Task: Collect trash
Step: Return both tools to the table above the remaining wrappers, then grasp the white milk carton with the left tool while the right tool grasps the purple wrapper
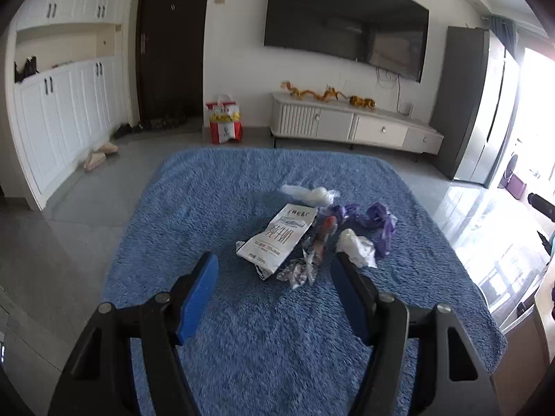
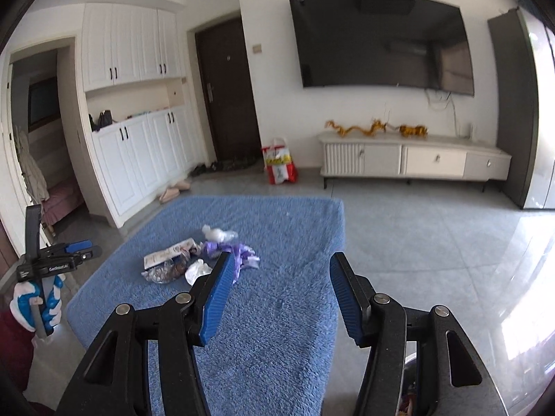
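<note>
Five or so scraps of trash heaped mid-surface on a shaggy blue cover (image 1: 242,329), none yet collected. Flattened white milk carton (image 1: 277,239) at the pile's 9 o'clock, crumpled clear wrapper (image 1: 301,270) at 6, balled white tissue (image 1: 355,248) at 4, purple film (image 1: 378,223) at 2, clear plastic bag (image 1: 308,194) at 12. Left gripper (image 1: 274,274) held above the near edge of the heap, blue pads spread wide, nothing between them, tips framing carton and wrapper without contact. Right gripper (image 2: 281,277) likewise parted and empty, aimed past the heap's 3 o'clock side, its left pad overlapping the purple film in the right wrist view but apparently above it rather than touching. Gloved hand (image 2: 38,308) seen at 9 o'clock in that view, carrying the left tool.

Task at the very start, judging by the untouched pile: every piece left to lift. No bin or collection bag identifiable; a red-and-white shopping bag (image 1: 225,121) by the door (image 1: 170,52), well apart from the pile, possibly unrelated. Small reddish item inside the wrapper too blurred to name. Near part of the cover hidden behind the gripper arms; surface beneath the cover out of sight.
</note>
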